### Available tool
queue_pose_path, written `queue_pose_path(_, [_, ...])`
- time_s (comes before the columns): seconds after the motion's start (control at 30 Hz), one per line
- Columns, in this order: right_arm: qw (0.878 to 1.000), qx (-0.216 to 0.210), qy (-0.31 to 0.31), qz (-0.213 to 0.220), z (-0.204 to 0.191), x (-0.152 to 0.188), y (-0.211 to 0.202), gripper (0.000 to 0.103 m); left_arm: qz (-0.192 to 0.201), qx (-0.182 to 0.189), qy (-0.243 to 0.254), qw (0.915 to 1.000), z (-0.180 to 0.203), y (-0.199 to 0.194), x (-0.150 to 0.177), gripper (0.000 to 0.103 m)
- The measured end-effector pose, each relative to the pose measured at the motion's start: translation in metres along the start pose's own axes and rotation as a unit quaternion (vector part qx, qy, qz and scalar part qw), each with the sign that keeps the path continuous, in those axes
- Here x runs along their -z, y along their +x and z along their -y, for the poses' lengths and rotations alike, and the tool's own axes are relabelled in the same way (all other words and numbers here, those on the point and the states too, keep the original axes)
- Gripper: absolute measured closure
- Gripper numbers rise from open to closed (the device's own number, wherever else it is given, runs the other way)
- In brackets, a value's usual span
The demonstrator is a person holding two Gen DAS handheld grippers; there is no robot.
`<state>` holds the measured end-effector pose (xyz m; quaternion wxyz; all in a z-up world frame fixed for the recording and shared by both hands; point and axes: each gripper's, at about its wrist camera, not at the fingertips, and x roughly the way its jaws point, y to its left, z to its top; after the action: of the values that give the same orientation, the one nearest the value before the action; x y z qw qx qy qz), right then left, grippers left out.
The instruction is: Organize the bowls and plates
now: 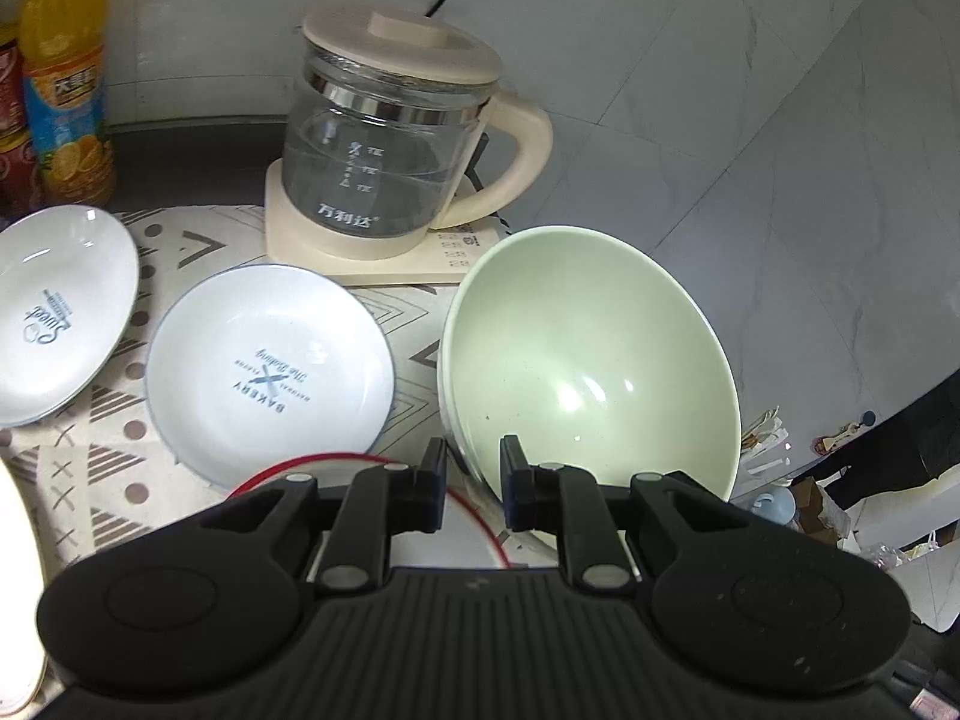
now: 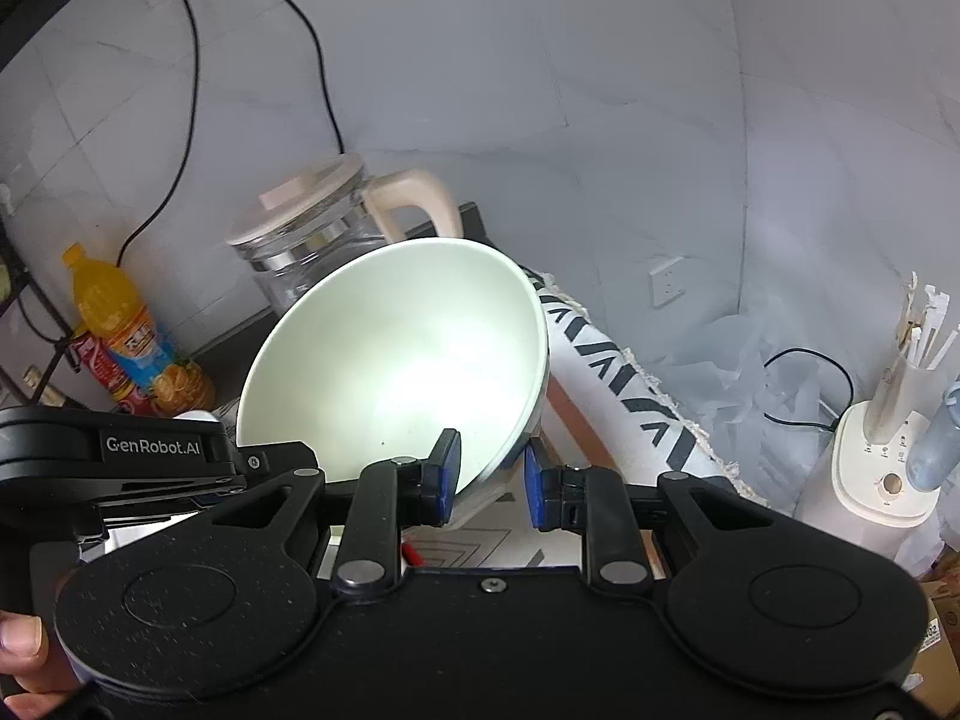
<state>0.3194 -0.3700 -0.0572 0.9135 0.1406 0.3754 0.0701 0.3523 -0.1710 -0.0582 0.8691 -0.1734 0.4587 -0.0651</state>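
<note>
A pale green bowl (image 1: 591,360) is held tilted beside two white plates, one (image 1: 270,369) and another (image 1: 57,312), lying flat.

Right gripper (image 2: 492,480) jaws clamp tilted green bowl (image 2: 396,360).

Left wrist view: two plates (image 1: 270,369) (image 1: 57,315) lie side by side on the cloth-covered surface (image 1: 414,324), the kettle (image 1: 396,144) on its base behind them and bottles (image 1: 63,78) at far left. The bowl (image 1: 591,360) is tilted at right, its rim between the left claw (image 1: 474,483) pads. Right wrist view: the same bowl's rim sits in the right claw (image 2: 492,483), kettle behind.
</note>
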Motion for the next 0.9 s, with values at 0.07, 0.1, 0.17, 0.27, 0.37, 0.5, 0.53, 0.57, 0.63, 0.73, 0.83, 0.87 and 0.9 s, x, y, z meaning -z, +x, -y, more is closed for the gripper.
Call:
queue_pose_path(0.07, [1.000, -0.004, -0.003, -0.001, -0.002, 0.003, -0.002, 0.080, 0.001, -0.003, -0.003, 1.0000, -0.003, -0.005, 0.003, 0.087])
queue_pose_path(0.1, [1.000, -0.006, -0.004, -0.002, -0.004, 0.004, -0.003, 0.080, 0.002, -0.004, -0.004, 1.0000, -0.004, -0.007, 0.006, 0.087])
queue_pose_path(0.17, [1.000, -0.010, -0.006, -0.004, -0.006, 0.007, -0.005, 0.080, 0.002, -0.007, -0.007, 0.9999, -0.008, -0.010, 0.010, 0.087])
queue_pose_path(0.27, [1.000, -0.013, -0.015, -0.004, -0.012, 0.012, -0.009, 0.080, 0.001, -0.012, -0.011, 0.9999, -0.013, -0.016, 0.016, 0.087])
queue_pose_path(0.37, [1.000, -0.017, -0.025, -0.005, -0.018, 0.017, -0.012, 0.080, 0.002, -0.017, -0.018, 0.9997, -0.019, -0.020, 0.021, 0.087])
queue_pose_path(0.5, [0.999, -0.027, -0.021, -0.016, -0.020, 0.023, -0.012, 0.080, -0.002, -0.022, -0.027, 0.9994, -0.027, -0.024, 0.029, 0.087])
queue_pose_path(0.53, [0.999, -0.028, -0.025, -0.018, -0.021, 0.026, -0.012, 0.080, -0.004, -0.024, -0.028, 0.9993, -0.028, -0.025, 0.032, 0.087])
queue_pose_path(0.57, [0.999, -0.028, -0.029, -0.019, -0.022, 0.029, -0.013, 0.080, -0.006, -0.025, -0.030, 0.9992, -0.030, -0.026, 0.034, 0.087])
queue_pose_path(0.63, [0.999, -0.030, -0.031, -0.024, -0.024, 0.033, -0.013, 0.080, -0.009, -0.028, -0.035, 0.9990, -0.034, -0.026, 0.037, 0.087])
queue_pose_path(0.73, [0.998, -0.033, -0.038, -0.024, -0.027, 0.037, -0.014, 0.080, -0.010, -0.031, -0.040, 0.9987, -0.038, -0.029, 0.043, 0.087])
queue_pose_path(0.83, [0.998, -0.035, -0.048, -0.025, -0.031, 0.039, -0.016, 0.080, -0.011, -0.035, -0.044, 0.9984, -0.040, -0.032, 0.046, 0.087])
queue_pose_path(0.87, [0.998, -0.036, -0.050, -0.026, -0.032, 0.040, -0.016, 0.080, -0.012, -0.036, -0.045, 0.9983, -0.042, -0.033, 0.048, 0.087])
queue_pose_path(0.9, [0.998, -0.037, -0.053, -0.026, -0.033, 0.041, -0.017, 0.080, -0.012, -0.037, -0.046, 0.9982, -0.043, -0.034, 0.049, 0.087])
